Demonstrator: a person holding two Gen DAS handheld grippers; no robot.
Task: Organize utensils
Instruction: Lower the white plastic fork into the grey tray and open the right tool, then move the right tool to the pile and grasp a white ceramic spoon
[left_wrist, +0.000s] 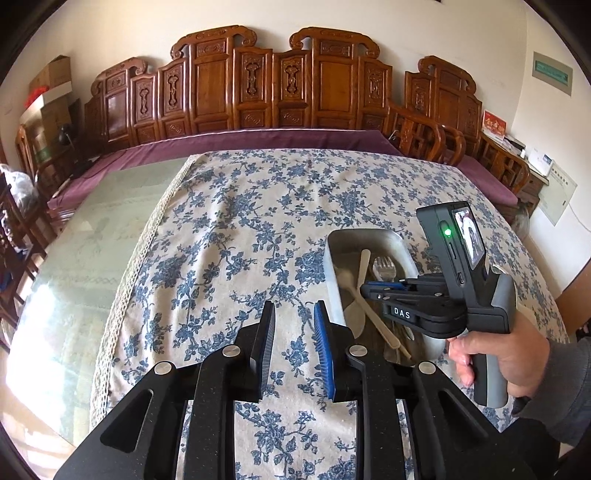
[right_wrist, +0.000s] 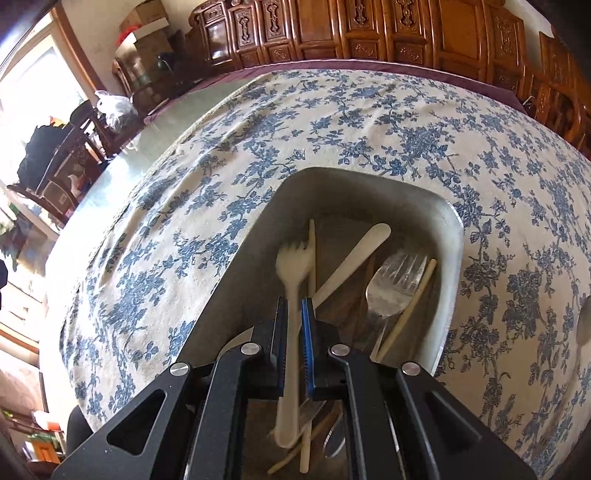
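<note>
- Your right gripper (right_wrist: 294, 314), low centre in the right wrist view, has its black and blue-ribbed pads nearly together around the handle of the cream plastic spork (right_wrist: 291, 280); it looks pinched, though contact is slightly blurred.
- The spork's long axis runs almost straight up the frame, tines at the top and handle end below the pads, in line with the fingers.
- It sits inside the grey metal rectangular tray (right_wrist: 452, 258), beside a clear plastic fork (right_wrist: 395, 280) on its right.
- Your left gripper (left_wrist: 293, 325) is slightly parted over the blue-flowered tablecloth (left_wrist: 236, 229), holding nothing, left of the tray; the right hand is nearer.
</note>
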